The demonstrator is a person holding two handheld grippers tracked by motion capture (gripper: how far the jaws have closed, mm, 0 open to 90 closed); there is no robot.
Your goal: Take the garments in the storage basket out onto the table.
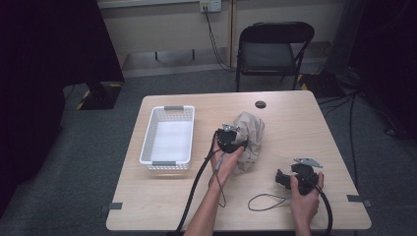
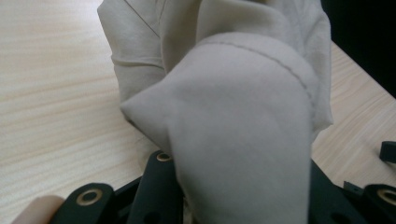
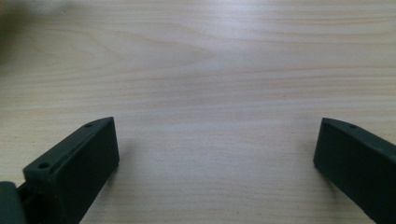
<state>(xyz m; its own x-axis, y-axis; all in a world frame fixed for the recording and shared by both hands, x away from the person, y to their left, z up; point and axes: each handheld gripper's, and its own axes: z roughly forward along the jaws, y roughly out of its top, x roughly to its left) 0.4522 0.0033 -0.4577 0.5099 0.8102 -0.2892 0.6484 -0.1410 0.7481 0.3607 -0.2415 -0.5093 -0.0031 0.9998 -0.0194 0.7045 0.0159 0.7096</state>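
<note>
We've got the left gripper (image 1: 230, 140) fingers clamped on the beige cloth (image 1: 248, 137) mid-tabletop, right gripper (image 1: 282, 179) fingers wide over bare wood, so loose folds might snag the basket (image 1: 167, 135) rim.

Grey carpet floor (image 1: 98, 162), black folding chair (image 1: 273, 49) beyond the wooden bench (image 1: 305, 128), pale far wall (image 1: 162, 24) with socket (image 1: 210, 5).
</note>
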